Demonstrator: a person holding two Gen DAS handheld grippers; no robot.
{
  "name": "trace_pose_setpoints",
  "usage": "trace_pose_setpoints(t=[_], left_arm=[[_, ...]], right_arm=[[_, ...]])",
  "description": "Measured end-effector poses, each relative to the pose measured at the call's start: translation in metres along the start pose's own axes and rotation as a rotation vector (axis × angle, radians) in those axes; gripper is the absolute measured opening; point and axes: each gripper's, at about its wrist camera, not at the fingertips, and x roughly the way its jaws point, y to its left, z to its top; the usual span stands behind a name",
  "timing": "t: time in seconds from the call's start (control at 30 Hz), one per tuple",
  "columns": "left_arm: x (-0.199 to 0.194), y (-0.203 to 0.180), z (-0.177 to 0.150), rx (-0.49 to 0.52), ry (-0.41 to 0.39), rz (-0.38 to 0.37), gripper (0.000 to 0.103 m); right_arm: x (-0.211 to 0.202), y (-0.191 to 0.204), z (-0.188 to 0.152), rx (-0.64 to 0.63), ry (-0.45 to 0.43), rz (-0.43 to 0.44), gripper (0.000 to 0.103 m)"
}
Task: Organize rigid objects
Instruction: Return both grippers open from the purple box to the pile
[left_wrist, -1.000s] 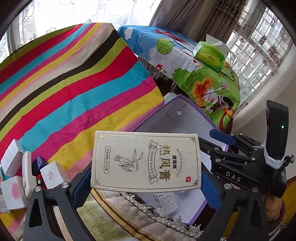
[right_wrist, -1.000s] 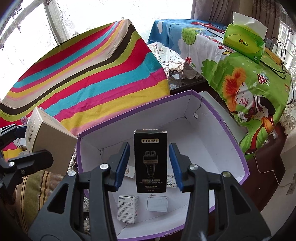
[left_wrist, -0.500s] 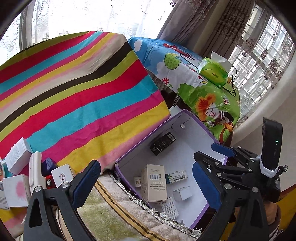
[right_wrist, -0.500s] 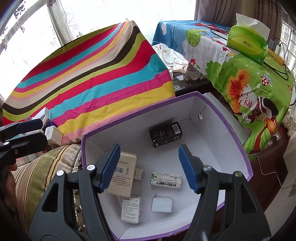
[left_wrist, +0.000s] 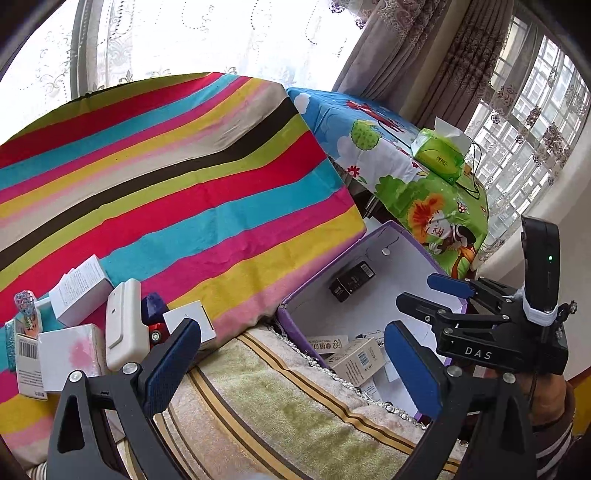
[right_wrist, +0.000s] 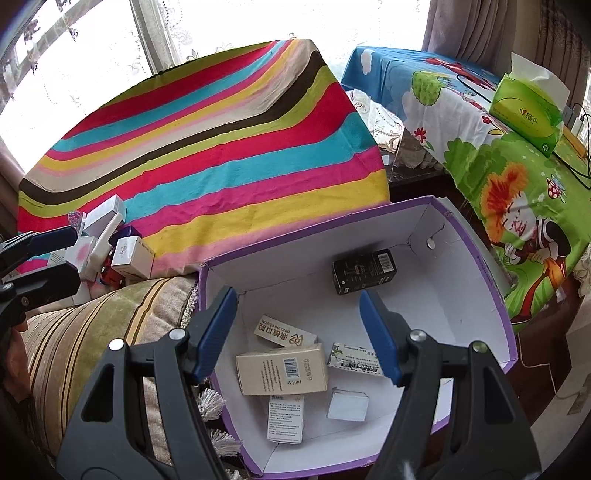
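The left gripper (left_wrist: 291, 365) stands wide open with nothing between its blue pads, hanging over the striped cushion (left_wrist: 280, 410) that lies directly beneath it. What the next pick seems to turn on is the cluster of loose boxes (left_wrist: 92, 321) just to its left and slightly ahead, on the near edge of the striped blanket (left_wrist: 192, 184). This gripper is much the nearer to them. Closest to its left finger is a small white box (left_wrist: 192, 317), nearly touching the pad in this view. Beside that, further left, a cream-white switch-like block (left_wrist: 123, 325) stands tilted, its long axis running away from the gripper. Past it lie a pink-marked white box (left_wrist: 70, 356) and a larger white box (left_wrist: 79, 290) a little further off. They sit packed together, so the neighbours may crowd a grasp on any one of them.

The right gripper (right_wrist: 297, 336) is about half open and empty, poised above the purple carton (right_wrist: 476, 251), which lies directly below and ahead of it. Nearest under its fingers lies a beige box (right_wrist: 282, 369), long axis across the gripper, with smaller white packets just beside it and a green-printed packet to its right. Further ahead, apart from these, a black box (right_wrist: 364, 271) lies on its side near the far wall. Beyond the carton, to the right, stands a table under a cartoon cloth (right_wrist: 491, 177) bearing a green tissue pack (right_wrist: 528, 112), well clear of both grippers.
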Motion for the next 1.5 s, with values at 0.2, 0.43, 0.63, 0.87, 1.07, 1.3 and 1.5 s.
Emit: trace_pose_setpoints(t=[0.2,0.43,0.63,0.87,1.07,1.3,1.5], left_arm=[[-0.018,0.029,-0.013,-0.051,-0.016,0.031,0.098],[-0.042,0.071,-0.033,-0.143,-0.038,0.068,0.097],[-0.060,0.108,-0.054,-0.207,-0.036,0.098,0.095],[-0.071,0.136,-0.076,-0.276,-0.024,0.116,0.093],[-0.071,0.142,-0.086,-0.293,0.004,0.141,0.093],[-0.052,0.146,-0.090,-0.306,0.089,0.161,0.093],[-0.032,0.160,-0.088,-0.388,0.168,0.168,0.093]], right_arm=[[0.002,0.034,0.003,-0.069,0.011,0.030,0.072],[0.001,0.072,0.007,-0.146,0.015,0.071,0.072],[0.005,0.098,0.008,-0.182,0.034,0.105,0.072],[0.014,0.125,0.008,-0.231,0.064,0.133,0.073],[0.023,0.144,0.011,-0.259,0.087,0.154,0.073],[0.041,0.156,0.017,-0.272,0.122,0.164,0.073],[0.061,0.167,0.022,-0.286,0.152,0.173,0.073]])
